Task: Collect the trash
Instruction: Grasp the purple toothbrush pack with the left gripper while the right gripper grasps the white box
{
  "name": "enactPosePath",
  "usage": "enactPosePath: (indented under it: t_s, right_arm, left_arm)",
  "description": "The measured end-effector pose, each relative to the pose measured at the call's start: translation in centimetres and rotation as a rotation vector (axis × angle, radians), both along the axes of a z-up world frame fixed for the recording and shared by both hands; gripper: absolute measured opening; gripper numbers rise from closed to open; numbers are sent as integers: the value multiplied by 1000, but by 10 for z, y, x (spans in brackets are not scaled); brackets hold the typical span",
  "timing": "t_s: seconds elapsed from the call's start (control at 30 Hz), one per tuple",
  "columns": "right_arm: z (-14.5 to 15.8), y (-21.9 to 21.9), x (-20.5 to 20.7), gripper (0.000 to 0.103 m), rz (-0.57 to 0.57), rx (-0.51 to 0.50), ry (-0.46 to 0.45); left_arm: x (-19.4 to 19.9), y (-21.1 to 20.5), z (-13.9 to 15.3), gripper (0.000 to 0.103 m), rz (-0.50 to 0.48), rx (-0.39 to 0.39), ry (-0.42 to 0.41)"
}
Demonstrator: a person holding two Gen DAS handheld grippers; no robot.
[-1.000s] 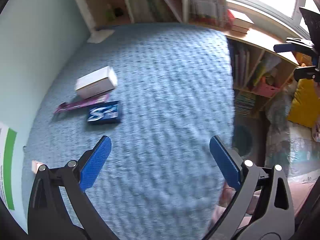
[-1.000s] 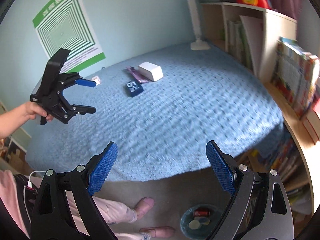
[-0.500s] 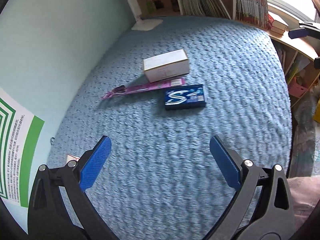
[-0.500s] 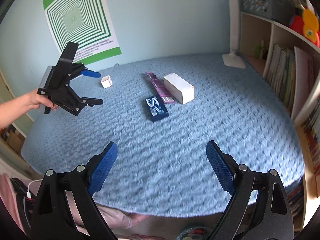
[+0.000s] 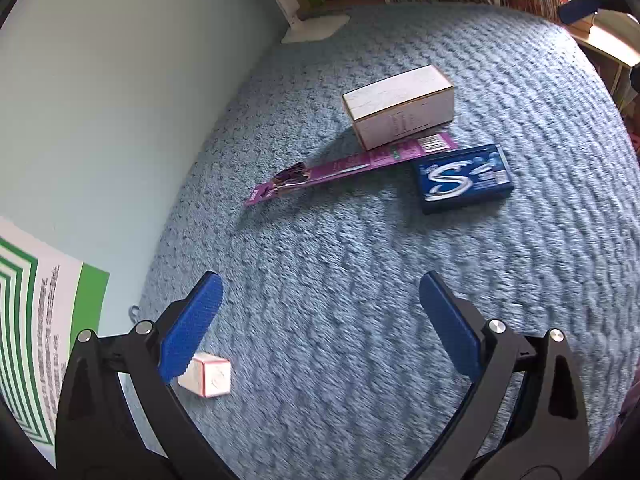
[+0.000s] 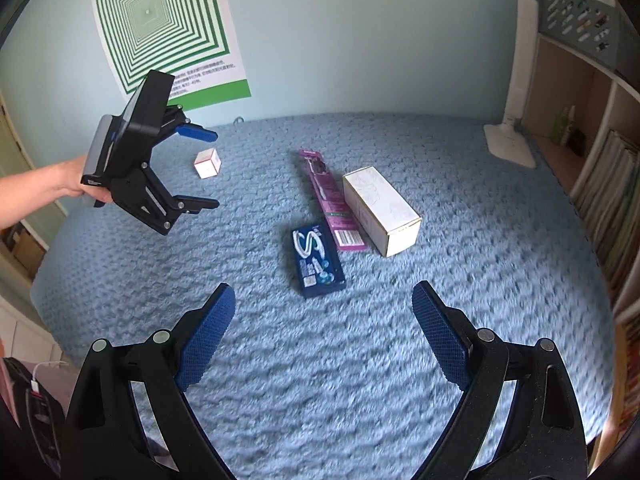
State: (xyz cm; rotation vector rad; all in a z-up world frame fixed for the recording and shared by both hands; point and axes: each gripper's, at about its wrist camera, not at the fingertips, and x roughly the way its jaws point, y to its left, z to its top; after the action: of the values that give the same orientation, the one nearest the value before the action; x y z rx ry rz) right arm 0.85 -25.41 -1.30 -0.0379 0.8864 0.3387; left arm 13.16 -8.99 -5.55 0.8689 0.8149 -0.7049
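Blue-padded left gripper (image 5: 320,320) and right gripper (image 6: 322,328) apparently gape wide, empty.

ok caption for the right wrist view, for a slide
Open right tongs and left tongs hover over a blue blanket strewn with a gum pack, pink wrapper and white box.

A knobbly light-blue bedspread (image 6: 460,208) carries a white box (image 6: 380,210), a magenta toothbrush pack (image 6: 330,198), a navy gum pack (image 6: 318,262) with a white S, and a small white cube box (image 6: 208,163) edged in red. Both black grippers have blue pads (image 6: 206,344), and the pale-blue wall holds a poster (image 6: 164,26) of nested green-and-white squares.
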Motion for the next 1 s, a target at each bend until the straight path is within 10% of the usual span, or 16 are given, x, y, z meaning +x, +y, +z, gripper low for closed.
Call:
enactPosePath:
  t_s: [1.0]
  right_arm:
    - [-93,-31,173,89,30,3,116]
  left_arm:
    - [95,-74,-80,97,-329,58,-37]
